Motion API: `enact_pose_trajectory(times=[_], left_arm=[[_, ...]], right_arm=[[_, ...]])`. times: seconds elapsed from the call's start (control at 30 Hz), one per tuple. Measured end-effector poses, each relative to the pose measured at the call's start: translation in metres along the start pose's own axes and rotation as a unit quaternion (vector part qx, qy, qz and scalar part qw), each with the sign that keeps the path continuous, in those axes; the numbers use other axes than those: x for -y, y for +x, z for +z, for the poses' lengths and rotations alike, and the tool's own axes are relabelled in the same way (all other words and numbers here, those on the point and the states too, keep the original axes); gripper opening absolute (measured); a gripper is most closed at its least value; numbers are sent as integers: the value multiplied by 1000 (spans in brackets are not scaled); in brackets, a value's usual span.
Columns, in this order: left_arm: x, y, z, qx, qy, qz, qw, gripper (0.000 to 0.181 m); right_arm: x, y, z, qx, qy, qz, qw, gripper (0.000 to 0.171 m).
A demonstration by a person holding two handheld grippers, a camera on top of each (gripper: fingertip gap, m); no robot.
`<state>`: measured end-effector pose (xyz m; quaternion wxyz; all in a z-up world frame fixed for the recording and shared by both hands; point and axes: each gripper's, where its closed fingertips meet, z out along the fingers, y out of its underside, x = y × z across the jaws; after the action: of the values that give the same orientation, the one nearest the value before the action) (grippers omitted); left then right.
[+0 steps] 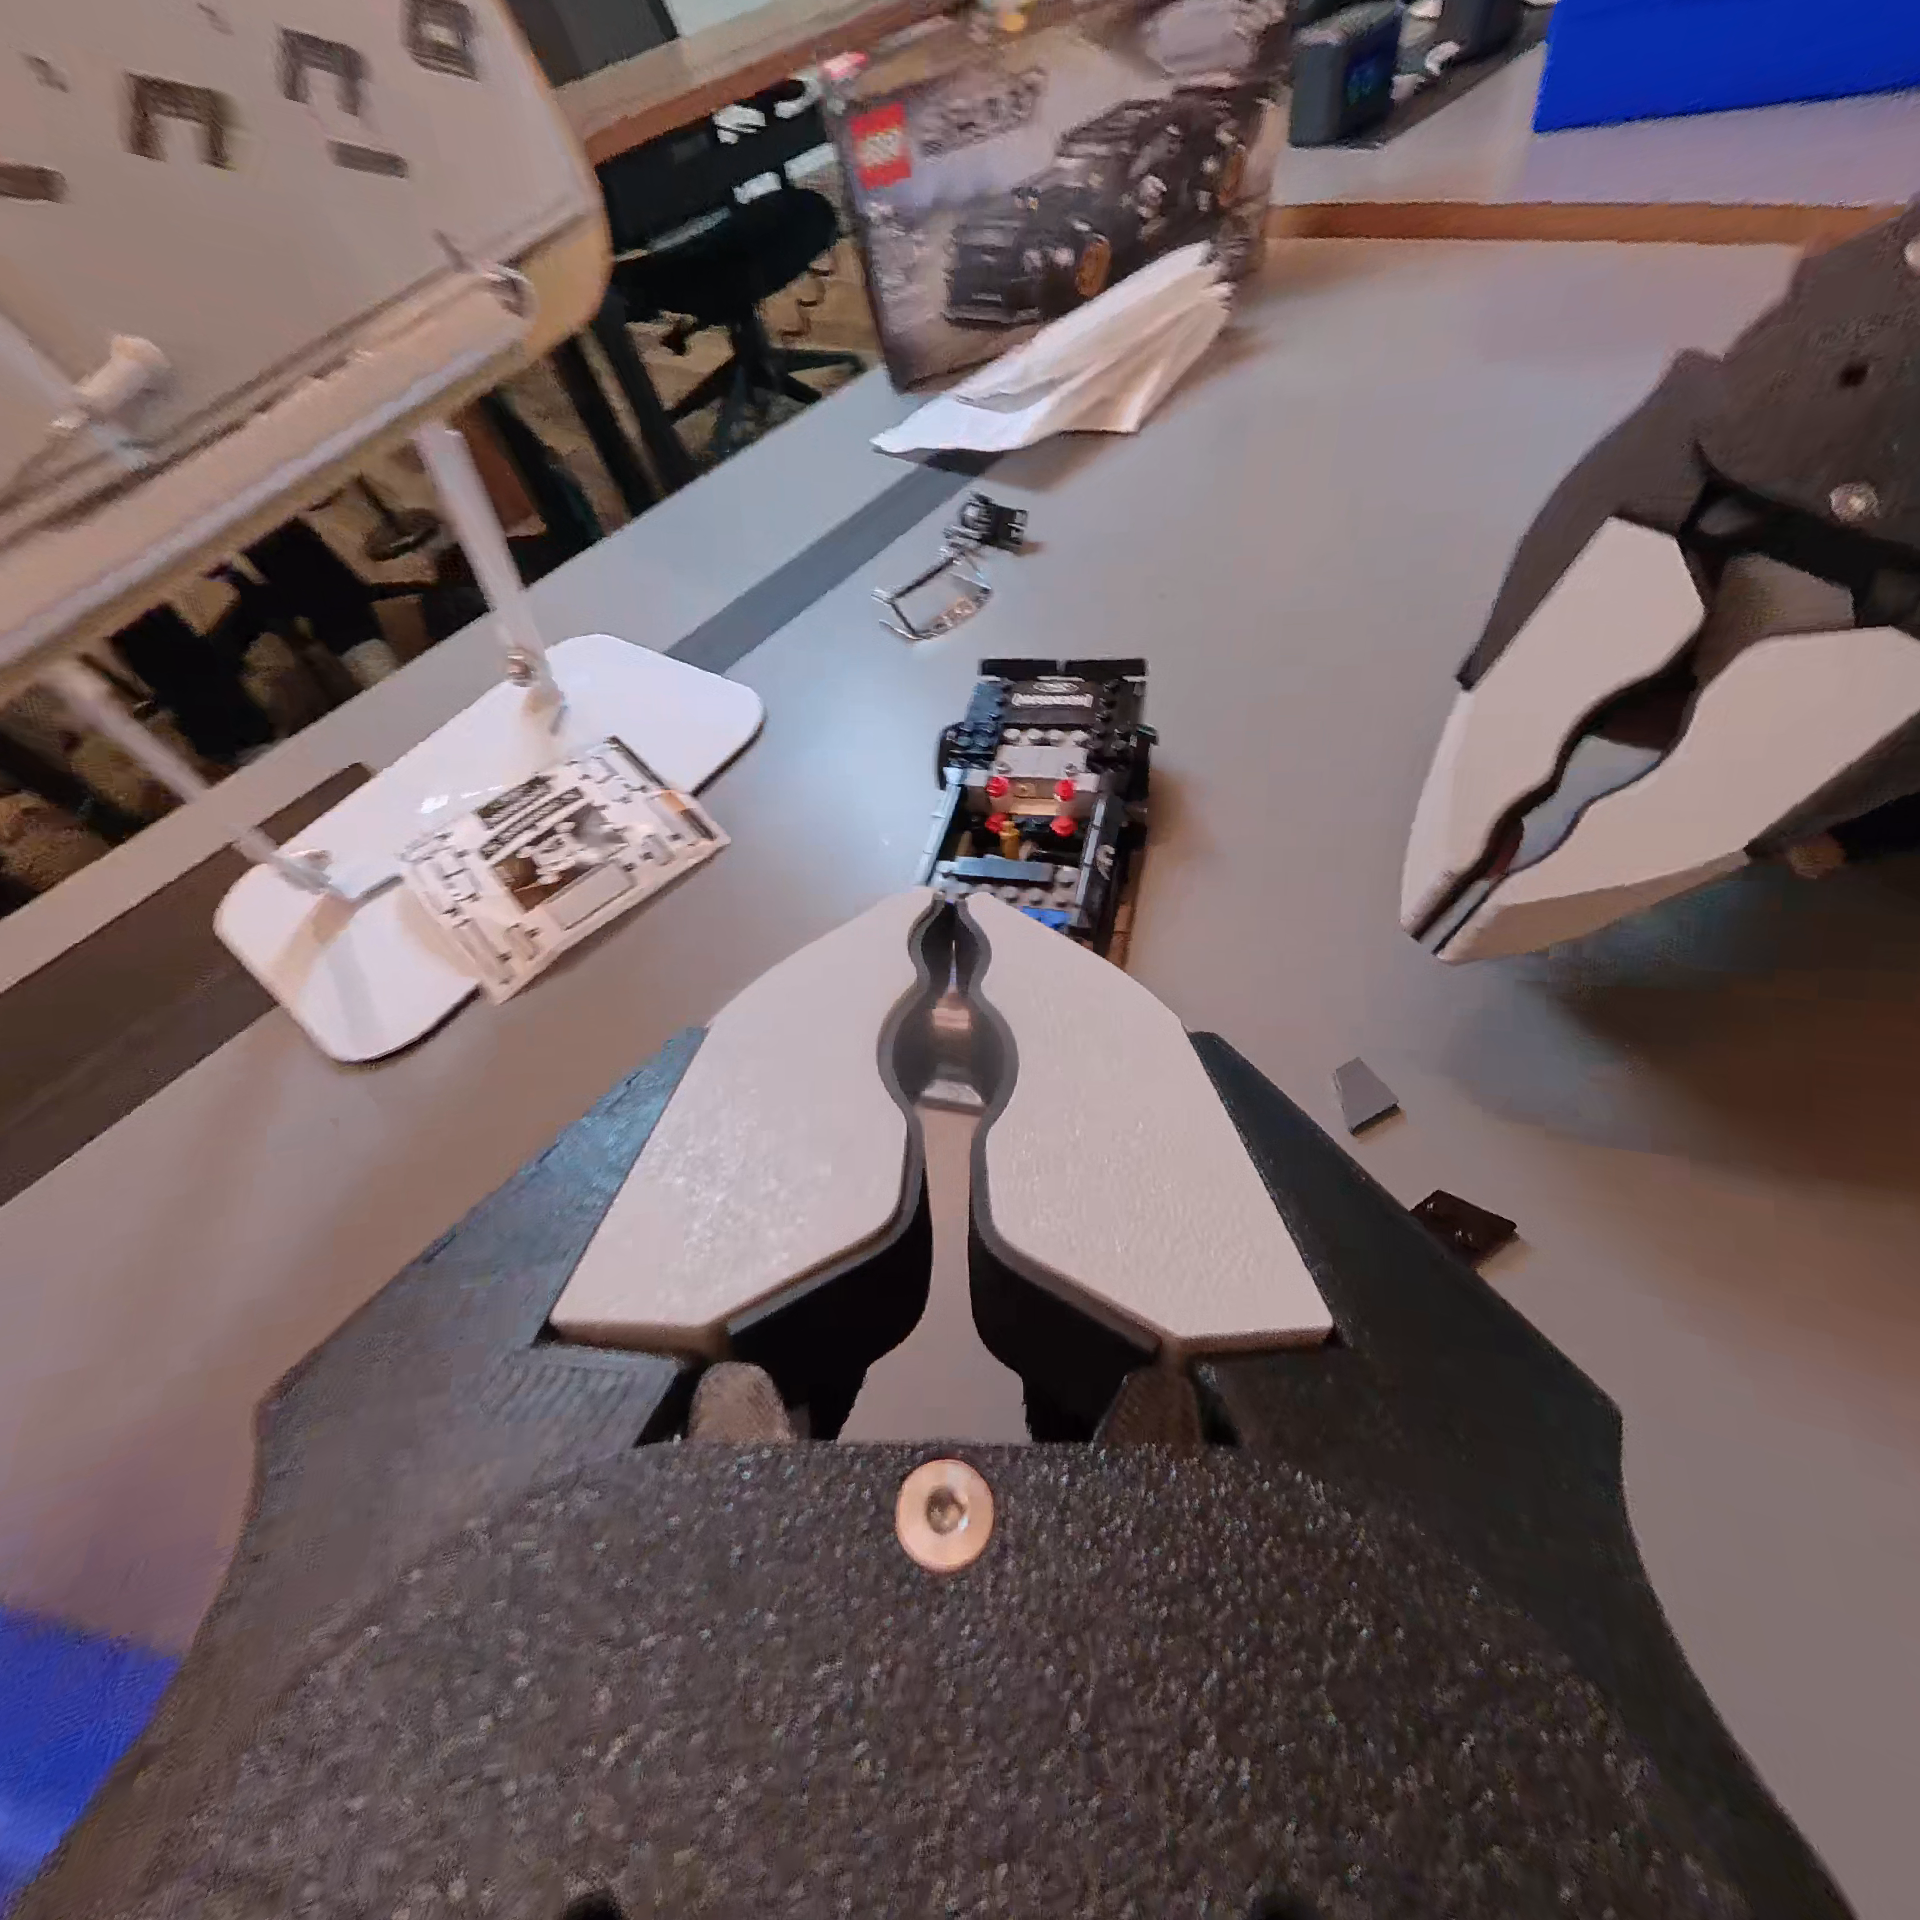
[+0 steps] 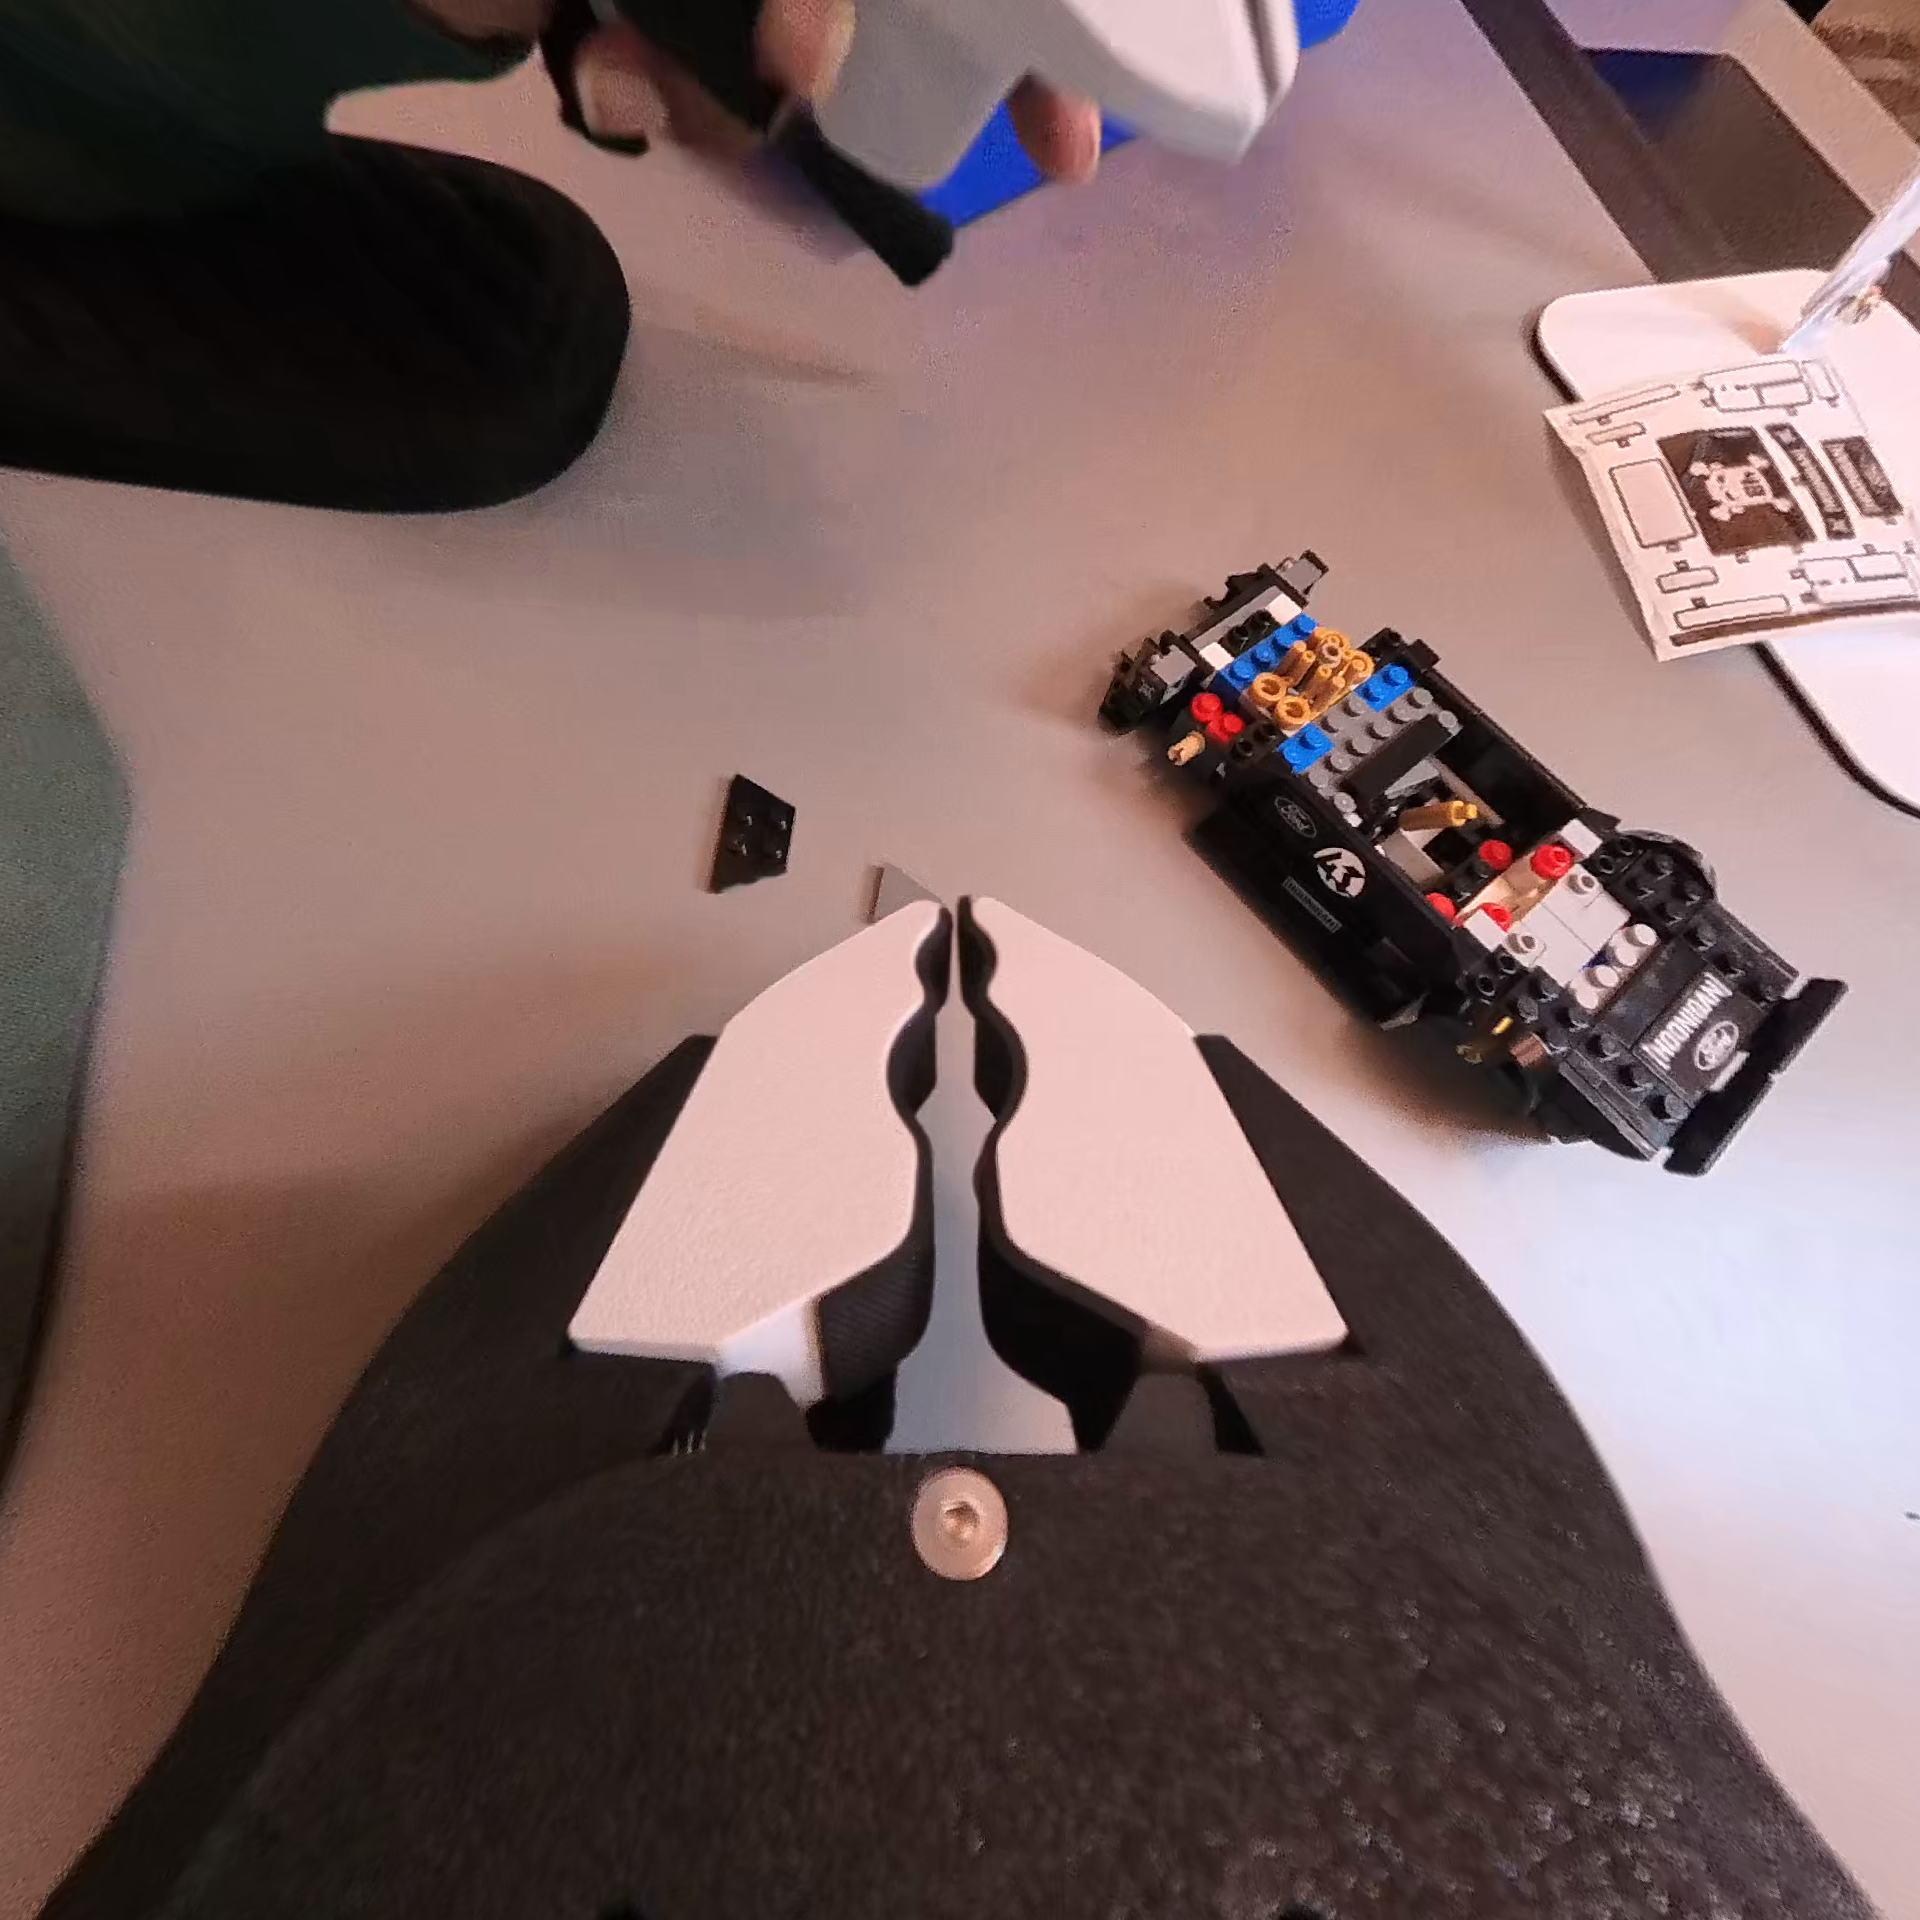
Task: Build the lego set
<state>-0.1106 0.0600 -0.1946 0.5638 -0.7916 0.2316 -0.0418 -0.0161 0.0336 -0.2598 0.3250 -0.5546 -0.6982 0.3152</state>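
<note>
A partly built black Lego car [image 1: 1039,790] with red, blue and tan parts inside lies on the grey table; it also shows in the right wrist view [image 2: 1455,862]. My left gripper [image 1: 951,914] is shut and empty, hovering just short of the car's near end. My right gripper [image 2: 954,909] is shut and empty, its tips right by a small grey wedge tile [image 2: 896,891]. A black wedge plate [image 2: 753,831] lies just left of the tile. In the left wrist view the right gripper [image 1: 1439,935] is at the right, above the tile [image 1: 1363,1091] and the plate [image 1: 1463,1226].
A sticker sheet [image 1: 561,852] lies on a white stand base [image 1: 665,696] left of the car. Farther back are a clear windscreen part with a black piece [image 1: 956,582], a white paper bag [image 1: 1081,374] and the Lego box [image 1: 1060,208]. A dark sleeve [image 2: 260,332] rests on the table. There is about 12 cm between the tips of the two grippers. My right tips are roughly 4 cm from the tile [image 1: 1363,1091]. The left gripper is farther from the plate [image 1: 1463,1226], some 15 cm, than the right, some 7 cm. Seen from the right wrist view [image 2: 746,850] as well.
</note>
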Motion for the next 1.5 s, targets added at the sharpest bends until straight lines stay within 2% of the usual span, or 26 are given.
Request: enact_pose_trajectory(times=[0.17, 0.3, 0.47, 0.6, 0.77, 0.93, 1.07, 1.17, 1.27, 1.37, 1.5], left_arm=[[4, -33, -45, 67, 16, -72, 995, 0], [-19, -68, -92, 151, 10, -117, 982, 0], [-46, -122, -160, 257, -2, -163, 953, 0], [-70, -154, -194, 316, -54, -162, 933, 0], [-81, -193, -224, 361, -167, -97, 912, 0], [-89, -230, -225, 306, -257, -90, 912, 4], [-103, -256, -200, 220, -325, -117, 912, 14], [-124, -276, -180, 160, -384, -149, 897, 31], [-144, -293, -154, 122, -402, -216, 881, 41], [-172, -299, -138, 99, -445, -246, 855, 44], [-204, -314, -133, 118, -499, -242, 824, 43]], right_arm=[[-7, -13, 2, 27, -39, -11, 999, 0], [-12, -14, 0, 28, -59, -16, 998, 0], [-3, -8, -3, 2, -34, -14, 999, 0], [4, -3, -2, -27, -21, -11, 999, 0], [5, 5, -6, -54, -16, -4, 998, 0], [10, 10, -11, -74, 0, -2, 997, 0], [12, 10, -12, -79, 6, -7, 997, 1], [11, 10, -11, -81, 5, -8, 997, 1], [10, 12, -11, -85, 6, -11, 996, 1], [8, 15, -11, -91, 6, -5, 996, 1], [5, 18, -11, -93, 8, 6, 996, 1]])
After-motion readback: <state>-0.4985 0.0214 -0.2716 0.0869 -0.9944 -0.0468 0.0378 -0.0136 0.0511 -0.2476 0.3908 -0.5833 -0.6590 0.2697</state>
